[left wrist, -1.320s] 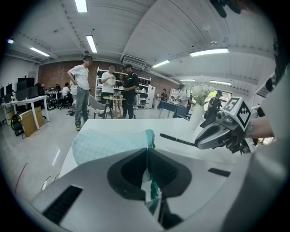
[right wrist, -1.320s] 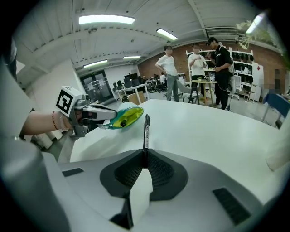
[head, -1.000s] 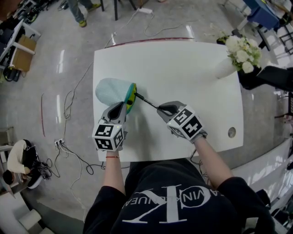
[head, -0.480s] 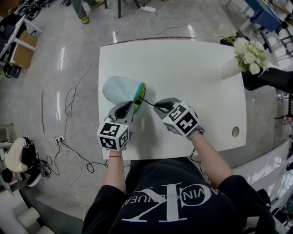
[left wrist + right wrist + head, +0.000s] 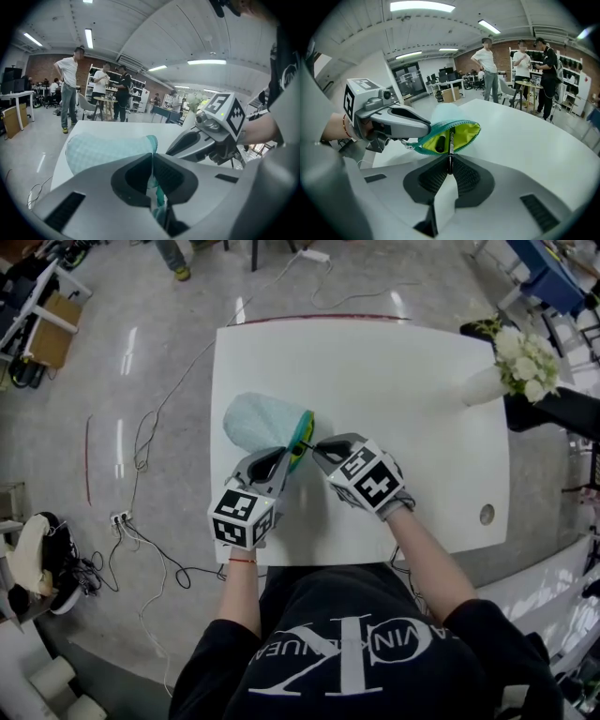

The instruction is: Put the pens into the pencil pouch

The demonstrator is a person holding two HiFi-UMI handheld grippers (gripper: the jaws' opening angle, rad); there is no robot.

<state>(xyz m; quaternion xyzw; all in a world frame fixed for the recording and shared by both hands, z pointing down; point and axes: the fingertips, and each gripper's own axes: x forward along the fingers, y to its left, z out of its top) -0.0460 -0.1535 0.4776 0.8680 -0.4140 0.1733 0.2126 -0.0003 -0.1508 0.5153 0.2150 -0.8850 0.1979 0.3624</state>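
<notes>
Right gripper view looks straight into the pencil pouch (image 5: 461,133): pale mint checked cloth outside, a teal zipper round the mouth, bright lime lining within. It lies on its side on the white table (image 5: 422,381), left of the middle, with its mouth gaping toward the right. A slim black pen (image 5: 450,149) is pinched between the fingers of the right gripper (image 5: 449,161). The pen's far end is past the zipper, beside a dark tube (image 5: 440,144) lying inside. The left gripper (image 5: 153,157) has its fingers pressed together on the near edge of the pouch's mouth. White flowers (image 5: 523,367) stand at the table's far right corner.
</notes>
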